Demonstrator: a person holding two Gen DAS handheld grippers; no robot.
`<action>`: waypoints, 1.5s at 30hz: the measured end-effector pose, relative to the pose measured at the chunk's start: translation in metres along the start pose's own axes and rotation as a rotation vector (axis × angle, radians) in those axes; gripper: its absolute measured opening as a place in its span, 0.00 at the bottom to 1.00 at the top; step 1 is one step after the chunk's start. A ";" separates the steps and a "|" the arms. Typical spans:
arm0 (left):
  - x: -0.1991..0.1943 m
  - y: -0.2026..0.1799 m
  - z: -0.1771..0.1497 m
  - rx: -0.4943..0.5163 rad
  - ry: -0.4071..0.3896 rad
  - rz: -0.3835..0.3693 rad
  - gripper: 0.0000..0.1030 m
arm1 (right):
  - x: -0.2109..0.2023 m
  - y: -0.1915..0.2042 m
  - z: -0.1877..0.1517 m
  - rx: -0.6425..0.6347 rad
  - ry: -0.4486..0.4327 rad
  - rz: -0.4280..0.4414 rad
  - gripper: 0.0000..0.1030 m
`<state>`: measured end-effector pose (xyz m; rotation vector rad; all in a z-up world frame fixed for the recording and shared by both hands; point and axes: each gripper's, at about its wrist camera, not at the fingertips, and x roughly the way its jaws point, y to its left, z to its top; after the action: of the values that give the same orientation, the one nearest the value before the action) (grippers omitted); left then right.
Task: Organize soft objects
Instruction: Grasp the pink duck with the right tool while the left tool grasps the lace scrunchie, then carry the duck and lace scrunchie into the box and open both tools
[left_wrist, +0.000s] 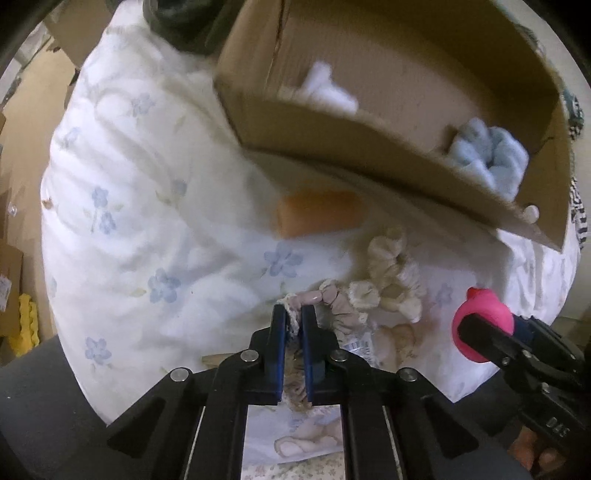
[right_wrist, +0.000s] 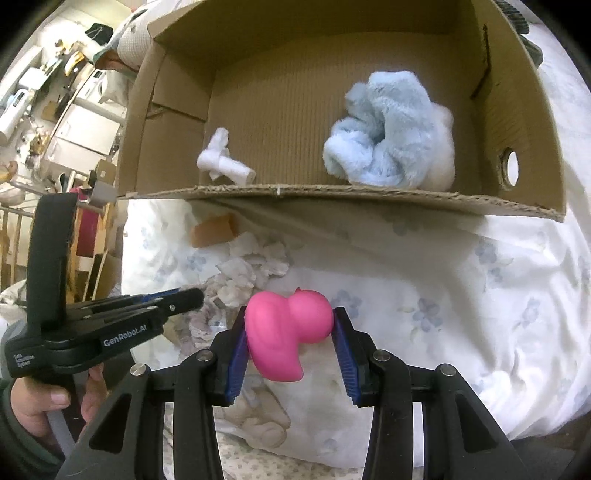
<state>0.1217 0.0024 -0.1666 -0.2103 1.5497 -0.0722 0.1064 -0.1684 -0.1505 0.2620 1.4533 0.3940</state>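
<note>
My left gripper (left_wrist: 294, 314) is shut on the edge of a pale ruffled scrunchie (left_wrist: 343, 301) lying on the flowered quilt (left_wrist: 147, 184). A cream scrunchie (left_wrist: 391, 273) lies against it. My right gripper (right_wrist: 290, 325) is shut on a pink rubber duck (right_wrist: 286, 332), held just above the quilt (right_wrist: 443, 295); the same duck (left_wrist: 482, 326) shows at the right of the left wrist view. An open cardboard box (right_wrist: 332, 195) stands beyond, holding a fluffy light-blue cloth (right_wrist: 388, 133) and a small white piece (right_wrist: 225, 162). The left gripper (right_wrist: 192, 295) reaches into the scrunchies (right_wrist: 243, 273).
An orange foam block (left_wrist: 317, 216) lies on the quilt close to the box's front wall (left_wrist: 369, 158). A hand (right_wrist: 48, 402) holds the left gripper's handle. Cluttered shelves (right_wrist: 62, 92) and furniture stand off the bed's left side.
</note>
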 end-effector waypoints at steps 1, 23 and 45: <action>-0.005 -0.001 0.000 0.005 -0.015 -0.006 0.07 | -0.001 -0.001 -0.001 0.004 -0.003 0.006 0.44; -0.113 0.006 -0.034 0.001 -0.308 -0.030 0.07 | -0.070 -0.013 -0.024 0.063 -0.109 0.065 0.44; -0.171 -0.041 0.044 0.084 -0.456 -0.016 0.07 | -0.150 0.001 0.052 -0.009 -0.358 0.107 0.44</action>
<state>0.1651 -0.0029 0.0095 -0.1587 1.0883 -0.0945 0.1472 -0.2258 -0.0083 0.3834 1.0891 0.4166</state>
